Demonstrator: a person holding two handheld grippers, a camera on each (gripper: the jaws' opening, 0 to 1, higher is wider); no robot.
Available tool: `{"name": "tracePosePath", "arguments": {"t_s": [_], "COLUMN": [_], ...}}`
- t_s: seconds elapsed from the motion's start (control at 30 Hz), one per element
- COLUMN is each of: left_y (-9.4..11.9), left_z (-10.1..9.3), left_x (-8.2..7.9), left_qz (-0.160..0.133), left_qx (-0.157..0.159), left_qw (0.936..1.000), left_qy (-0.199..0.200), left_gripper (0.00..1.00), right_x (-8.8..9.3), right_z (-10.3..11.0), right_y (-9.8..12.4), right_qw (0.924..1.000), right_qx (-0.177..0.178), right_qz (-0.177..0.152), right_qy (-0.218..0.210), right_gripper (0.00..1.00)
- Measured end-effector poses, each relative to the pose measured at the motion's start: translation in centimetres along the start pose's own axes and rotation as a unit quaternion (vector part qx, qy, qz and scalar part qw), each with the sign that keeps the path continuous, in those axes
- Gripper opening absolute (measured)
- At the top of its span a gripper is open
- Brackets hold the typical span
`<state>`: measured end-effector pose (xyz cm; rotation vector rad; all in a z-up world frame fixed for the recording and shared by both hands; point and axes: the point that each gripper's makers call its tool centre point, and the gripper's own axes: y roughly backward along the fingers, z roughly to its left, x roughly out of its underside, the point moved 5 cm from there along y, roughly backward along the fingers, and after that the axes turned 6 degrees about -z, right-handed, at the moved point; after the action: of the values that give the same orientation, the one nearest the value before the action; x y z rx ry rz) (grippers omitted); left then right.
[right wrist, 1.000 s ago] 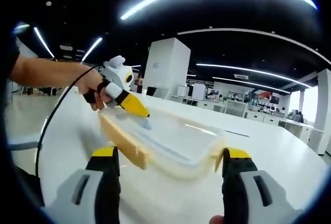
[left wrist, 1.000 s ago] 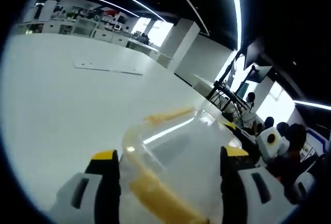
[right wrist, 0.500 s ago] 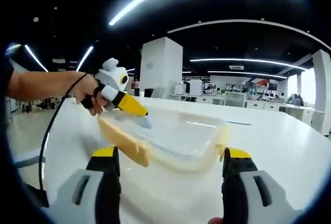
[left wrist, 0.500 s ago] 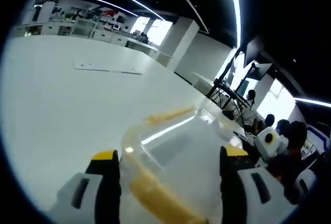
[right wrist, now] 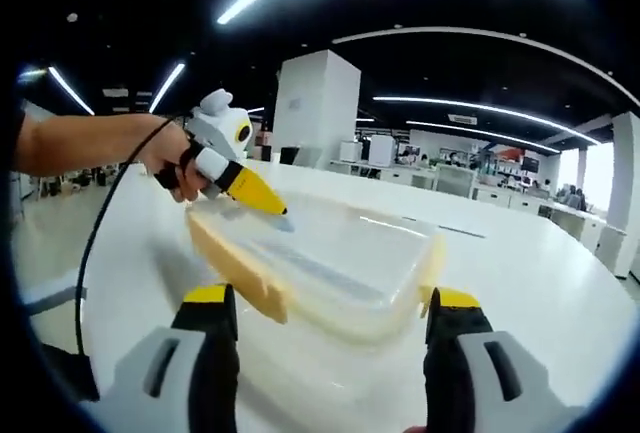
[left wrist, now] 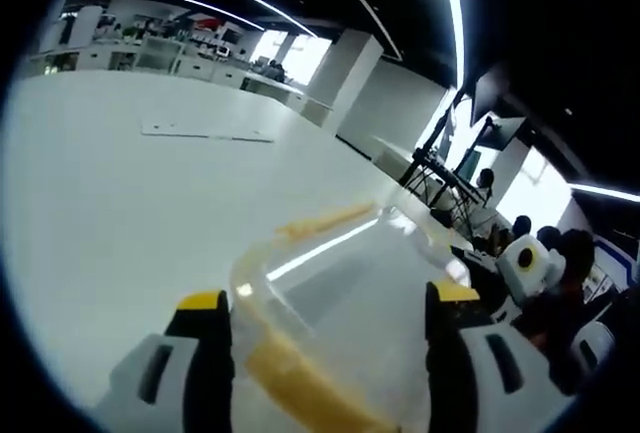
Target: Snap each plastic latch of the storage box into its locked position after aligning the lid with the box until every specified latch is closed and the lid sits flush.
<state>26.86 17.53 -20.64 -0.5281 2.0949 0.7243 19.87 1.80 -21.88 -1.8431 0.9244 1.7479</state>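
Observation:
A clear storage box (right wrist: 335, 268) with its lid on rests on the white table (right wrist: 540, 283). A yellow latch (right wrist: 238, 271) runs along its left side and another yellow latch (right wrist: 432, 265) sits at its right end. My right gripper (right wrist: 332, 296) is open, just short of the box's near edge, with nothing between its jaws. A hand holds my left gripper (right wrist: 232, 168) with its yellow tip on the lid's far left corner. In the left gripper view, the left gripper (left wrist: 330, 298) is open, its jaws either side of the box (left wrist: 350, 293) and a yellow latch (left wrist: 300, 383). The far latch (left wrist: 325, 221) lies beyond.
The white table (left wrist: 120, 203) stretches wide around the box, with a flat pale sheet (left wrist: 205, 133) lying far off. The right gripper (left wrist: 525, 268) and seated people appear at the right edge. A black cable (right wrist: 100, 243) hangs from the left gripper. Desks and pillars stand in the background.
Hardly anything has changed. The right gripper's view has shifted slightly, and the left gripper keeps its tip on the lid's far corner. The box has not moved.

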Motion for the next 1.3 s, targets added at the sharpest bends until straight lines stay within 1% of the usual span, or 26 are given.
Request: {"name": "tracePosePath", "arguments": {"t_s": [0.03, 0.07, 0.17, 0.23, 0.27, 0.3, 0.33, 0.37, 0.4, 0.47, 0.5, 0.53, 0.57, 0.73, 0.77, 0.8, 0.93, 1.03, 1.13, 1.17, 1.2, 1.23, 1.27, 1.3], "left_y": [0.0, 0.0, -0.1, -0.2, -0.3, -0.3, -0.3, -0.4, -0.4, -0.4, -0.4, -0.5, -0.5, -0.6, -0.6, -0.6, -0.6, -0.6, -0.6, -0.6, -0.6, -0.6, -0.6, -0.6], "left_z": [0.0, 0.0, -0.1, -0.1, -0.1, 0.0, 0.0, -0.1, -0.1, 0.0, 0.0, 0.0, 0.0, 0.1, 0.1, 0.1, 0.2, 0.2, 0.2, 0.2, 0.2, 0.2, 0.2, 0.3], "left_x": [0.0, 0.0, 0.0, 0.0, 0.1, 0.0, 0.0, 0.1, 0.2, 0.2, 0.2, 0.2, 0.2, 0.2, 0.2, 0.2, 0.2, 0.2, 0.2, 0.2, 0.3, 0.3, 0.3, 0.3], "left_qz": [0.001, 0.002, 0.007, 0.011, 0.012, 0.013, 0.015, 0.016, 0.015, 0.012, 0.013, 0.014, 0.015, 0.014, 0.014, 0.014, 0.015, 0.012, 0.007, 0.004, 0.002, 0.0, -0.007, -0.012], "left_qx": [0.0, -0.001, -0.003, -0.004, -0.002, -0.003, -0.003, -0.003, -0.005, -0.005, -0.005, -0.005, -0.005, -0.004, -0.004, -0.005, -0.007, -0.008, -0.009, -0.008, -0.008, -0.008, -0.007, -0.005], "left_qw": [1.0, 1.0, 1.0, 0.9999, 0.9999, 0.9999, 0.9999, 0.9999, 0.9999, 0.9999, 0.9999, 0.9999, 0.9999, 0.9999, 0.9999, 0.9999, 0.9998, 0.9999, 0.9999, 0.9999, 0.9999, 0.9999, 0.9999, 0.9998], "left_qy": [0.0, -0.001, -0.003, -0.005, -0.004, -0.005, -0.004, -0.004, -0.005, -0.003, -0.003, -0.002, -0.002, 0.001, 0.002, 0.002, 0.006, 0.009, 0.011, 0.011, 0.011, 0.012, 0.012, 0.012], "left_gripper": [0.79, 0.79, 0.79, 0.79, 0.8, 0.8, 0.8, 0.8, 0.8, 0.8, 0.8, 0.8, 0.8, 0.81, 0.81, 0.81, 0.82, 0.82, 0.82, 0.82, 0.82, 0.82, 0.82, 0.82], "right_x": [0.1, 0.1, 0.1, 0.2, -0.5, -0.5, -0.5, 0.0, 0.1, 0.5, 0.7, 0.5, 0.4, 0.7, 0.8, 0.8, 1.0, 1.1, 1.1, 1.1, 0.7, 0.5, 0.4, 0.4], "right_z": [-0.1, -0.5, -0.5, -0.6, -0.8, -0.4, -0.2, -0.5, -0.5, -0.1, -0.4, -0.8, -0.6, -0.2, -0.8, -0.8, -0.9, -0.8, -0.7, -1.2, -1.4, -1.3, -1.2, -1.2], "right_y": [-0.1, -0.3, -0.1, -0.2, -0.1, 0.0, 0.1, 0.1, 0.1, 0.3, 0.2, 0.0, 0.0, 0.3, 0.1, 0.1, 0.0, -0.1, -0.1, -0.5, -0.6, -0.5, -0.4, -0.4], "right_qw": [0.9999, 0.9999, 0.9997, 0.9988, 0.9992, 0.9988, 0.9988, 0.9989, 0.9992, 0.9994, 0.9995, 0.9995, 0.9993, 0.9994, 0.9996, 0.9996, 0.9992, 0.9981, 0.9977, 0.9972, 0.9949, 0.9927, 0.991, 0.9912], "right_qx": [0.0, 0.0, 0.007, 0.005, 0.0, 0.0, 0.0, -0.003, -0.002, -0.006, -0.003, -0.004, -0.003, -0.008, -0.009, -0.01, -0.018, -0.024, -0.026, -0.025, -0.024, -0.023, -0.019, -0.02], "right_qz": [0.009, 0.013, 0.019, 0.037, 0.031, 0.034, 0.036, 0.034, 0.025, 0.015, 0.027, 0.025, 0.019, 0.01, 0.013, 0.012, -0.007, -0.009, -0.007, -0.006, -0.021, -0.028, -0.031, -0.031], "right_qy": [-0.007, -0.004, 0.015, 0.031, 0.026, 0.035, 0.033, 0.031, 0.03, 0.03, 0.015, 0.017, 0.031, 0.032, 0.024, 0.024, 0.034, 0.056, 0.062, 0.07, 0.096, 0.115, 0.129, 0.127], "right_gripper": [0.75, 0.75, 0.75, 0.73, 0.72, 0.72, 0.72, 0.73, 0.73, 0.73, 0.74, 0.74, 0.74, 0.75, 0.75, 0.75, 0.77, 0.79, 0.81, 0.82, 0.83, 0.85, 0.86, 0.86]}}
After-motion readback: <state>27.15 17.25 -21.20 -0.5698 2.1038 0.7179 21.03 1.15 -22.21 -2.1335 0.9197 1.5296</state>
